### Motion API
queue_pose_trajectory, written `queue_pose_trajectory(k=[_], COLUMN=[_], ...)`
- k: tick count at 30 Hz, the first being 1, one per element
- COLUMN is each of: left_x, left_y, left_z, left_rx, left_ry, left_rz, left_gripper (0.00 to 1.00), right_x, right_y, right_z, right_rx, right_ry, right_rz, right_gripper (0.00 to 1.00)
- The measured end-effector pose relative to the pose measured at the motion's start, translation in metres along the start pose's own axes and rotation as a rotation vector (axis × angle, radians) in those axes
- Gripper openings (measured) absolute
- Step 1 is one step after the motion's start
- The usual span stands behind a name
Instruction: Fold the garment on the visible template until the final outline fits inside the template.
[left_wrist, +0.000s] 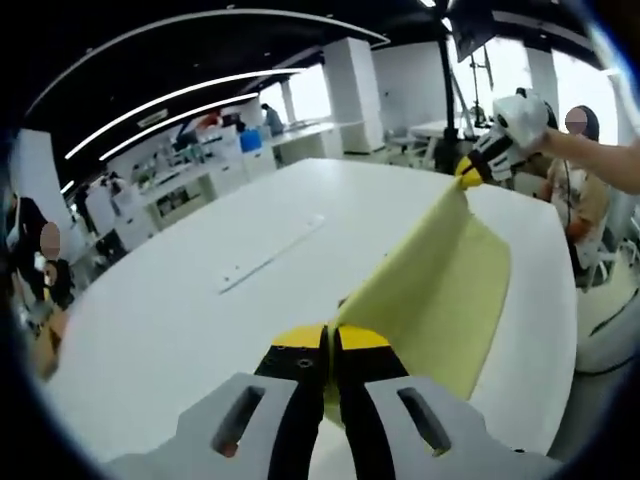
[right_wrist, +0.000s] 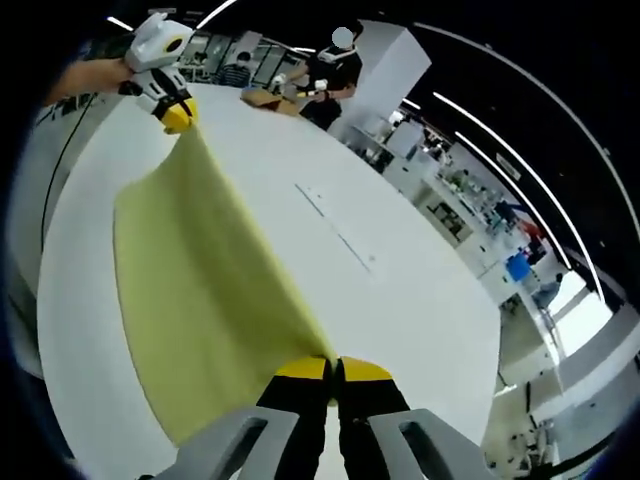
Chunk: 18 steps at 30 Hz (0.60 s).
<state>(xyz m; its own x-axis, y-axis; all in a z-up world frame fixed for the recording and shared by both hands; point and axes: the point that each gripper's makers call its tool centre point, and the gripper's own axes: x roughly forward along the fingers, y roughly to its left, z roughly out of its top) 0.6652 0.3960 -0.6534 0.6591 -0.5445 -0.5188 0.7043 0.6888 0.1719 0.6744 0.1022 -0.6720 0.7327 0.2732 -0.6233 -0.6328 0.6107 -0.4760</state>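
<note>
**Yellow garment lifted taut between both grippers above the white table**

The pale yellow garment (left_wrist: 440, 290) is held up off the white table (left_wrist: 180, 320), stretched along one edge between the two grippers, with the rest of the cloth hanging down and trailing onto the tabletop. In the left gripper view, the left gripper (left_wrist: 331, 350) is closed on the near corner of the cloth, and the right gripper (left_wrist: 470, 175) is seen at the far end, pinched onto the opposite corner. In the right gripper view the same is seen in reverse: the right gripper (right_wrist: 333, 375) is clamped on its corner of the garment (right_wrist: 200, 290), and the left gripper (right_wrist: 178, 118) grips the far one.

The step in hand is judged to be a lift or carry-over of one edge, as part of a fold. A thin pale strip (left_wrist: 270, 255) lies on the table, to the left of the cloth; whether it marks the template cannot be told. For the next move, the held edge would need to be lowered evenly onto the rest of the cloth, with both corners kept level.
</note>
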Motion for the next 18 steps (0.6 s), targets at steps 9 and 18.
queue_pose_trajectory(k=[9, 18], left_x=[0.027, 0.054], left_y=[0.012, 0.019], left_z=[-0.023, -0.054], left_rx=[-0.023, -0.063], left_ry=[0.053, 0.113], left_rz=[0.028, 0.011], left_gripper=[0.0, 0.0], right_x=[0.036, 0.069], right_y=[0.001, 0.009], right_z=[-0.012, -0.03], right_rx=[0.017, 0.044], right_ry=[0.029, 0.08], right_rz=[0.008, 0.052], right_gripper=[0.0, 0.0])
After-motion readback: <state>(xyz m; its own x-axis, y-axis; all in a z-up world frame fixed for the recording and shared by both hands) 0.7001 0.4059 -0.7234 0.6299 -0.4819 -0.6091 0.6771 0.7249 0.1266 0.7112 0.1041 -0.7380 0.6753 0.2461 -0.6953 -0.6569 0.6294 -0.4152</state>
